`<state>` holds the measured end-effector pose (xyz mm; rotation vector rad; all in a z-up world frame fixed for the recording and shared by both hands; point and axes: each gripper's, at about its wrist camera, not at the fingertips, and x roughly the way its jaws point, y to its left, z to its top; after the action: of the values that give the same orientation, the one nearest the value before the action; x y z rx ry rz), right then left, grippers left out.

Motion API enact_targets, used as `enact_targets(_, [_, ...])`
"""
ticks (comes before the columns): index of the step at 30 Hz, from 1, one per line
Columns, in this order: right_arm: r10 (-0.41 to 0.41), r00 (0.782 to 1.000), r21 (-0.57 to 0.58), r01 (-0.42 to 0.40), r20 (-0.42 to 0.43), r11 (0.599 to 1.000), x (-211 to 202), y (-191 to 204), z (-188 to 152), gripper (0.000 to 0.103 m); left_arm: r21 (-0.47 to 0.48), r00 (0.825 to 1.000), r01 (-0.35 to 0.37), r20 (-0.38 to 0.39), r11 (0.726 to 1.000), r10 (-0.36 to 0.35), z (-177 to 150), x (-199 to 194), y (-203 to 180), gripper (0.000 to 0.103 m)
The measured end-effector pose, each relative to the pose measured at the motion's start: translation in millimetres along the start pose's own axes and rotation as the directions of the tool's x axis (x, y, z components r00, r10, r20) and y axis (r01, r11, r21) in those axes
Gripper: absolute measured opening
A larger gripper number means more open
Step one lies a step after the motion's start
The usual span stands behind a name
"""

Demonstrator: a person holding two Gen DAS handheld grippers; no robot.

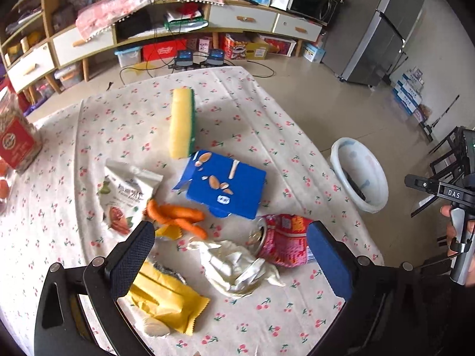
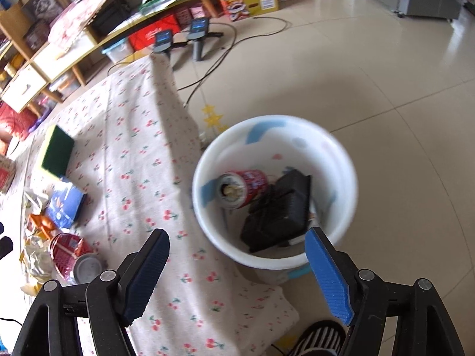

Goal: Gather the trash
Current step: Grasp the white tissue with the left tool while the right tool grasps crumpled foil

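White bin (image 2: 276, 136) under right hand-held gripper (image 2: 237, 246), spread | left hand-held gripper (image 1: 231, 237) spread over crumpled wrapper (image 1: 234, 264)

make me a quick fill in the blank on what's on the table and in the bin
The white bin stands on the ____, beside the table.
Inside it lie a black object and a red ____.
The sponge is yellow with a ____ scouring side.
Both grippers, left and right, are ____ and hold nothing.

Missing words: floor; can; green; open
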<state>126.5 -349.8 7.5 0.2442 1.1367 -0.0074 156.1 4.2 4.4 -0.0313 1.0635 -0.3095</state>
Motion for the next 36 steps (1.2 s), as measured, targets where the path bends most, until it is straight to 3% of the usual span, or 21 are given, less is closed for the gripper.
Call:
enact_targets(4, [0.035,0.998,-0.038,-0.037,-0.049,0.999,17,29,-3,0.081,-0.058,0.999,-0.031,-0.022,0.998,0.029,-22,2,32,0.103])
enact_targets(8, [0.050,0.994,-0.078,-0.058,-0.095,0.995,31,57,-8,0.081,-0.100,0.994,-0.073,-0.091,0.992,0.063,-41,6,53,0.103])
enact_targets(18, [0.009,0.990,-0.159,-0.031,-0.139,0.987,56,101,-19,0.081,-0.264,0.973,-0.078,-0.232,0.961,0.015,-78,16,94,0.101])
enact_targets(20, [0.007,0.989,-0.168,-0.032,-0.145,0.985,59,107,-20,0.081,-0.295,0.973,-0.051,-0.231,0.954,-0.020,-83,15,98,0.090])
enact_targets(21, [0.010,0.989,-0.171,-0.035,-0.149,0.985,60,109,-20,0.081,-0.306,0.971,-0.042,-0.235,0.951,-0.032,-85,16,99,0.079])
enact_targets(23, [0.020,0.988,-0.174,-0.048,-0.156,0.984,61,114,-21,0.081,-0.315,0.968,-0.033,-0.245,0.948,-0.048,-89,21,101,0.071])
enact_targets(26, [0.052,0.984,-0.174,-0.082,-0.172,0.981,62,124,-23,0.081,-0.315,0.964,0.003,-0.250,0.949,-0.086,-94,29,100,0.046])
enact_targets(28, [0.080,0.980,-0.181,-0.113,-0.182,0.977,61,134,-25,0.081,-0.306,0.969,-0.005,-0.238,0.952,-0.072,-94,30,99,0.037])
enact_targets(29, [0.089,0.979,-0.189,-0.124,-0.183,0.974,60,140,-26,0.081,-0.297,0.970,-0.004,-0.234,0.955,-0.068,-94,30,98,0.027])
enact_targets(36, [0.174,0.962,-0.277,-0.230,-0.210,0.933,53,194,-45,0.081,-0.285,0.985,0.002,-0.167,0.958,-0.052,-93,7,103,0.022])
